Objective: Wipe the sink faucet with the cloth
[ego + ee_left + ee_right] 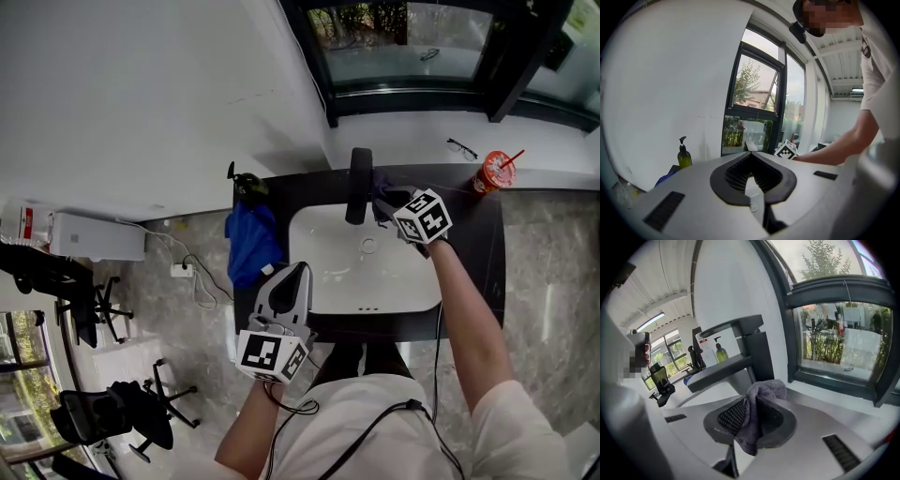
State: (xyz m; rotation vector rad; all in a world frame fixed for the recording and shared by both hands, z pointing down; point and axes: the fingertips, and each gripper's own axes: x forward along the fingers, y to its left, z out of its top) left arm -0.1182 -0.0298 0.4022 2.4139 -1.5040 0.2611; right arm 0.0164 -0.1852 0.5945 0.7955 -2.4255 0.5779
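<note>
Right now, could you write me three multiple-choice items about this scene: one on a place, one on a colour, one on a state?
1. Where is the cup relative to the sink?
A. left of it
B. right of it
C. inside it

2. What colour is the faucet?
A. silver
B. gold
C. black

3. What is the state of the right hand-held gripper?
A. open and empty
B. shut on the cloth
C. shut on the faucet

Answers:
1 B: the head view shows the cup beyond the sink's right side.
2 C: the faucet is dark in both the head view and the right gripper view.
3 B: the right gripper view shows the grey cloth pinched between its jaws.
</note>
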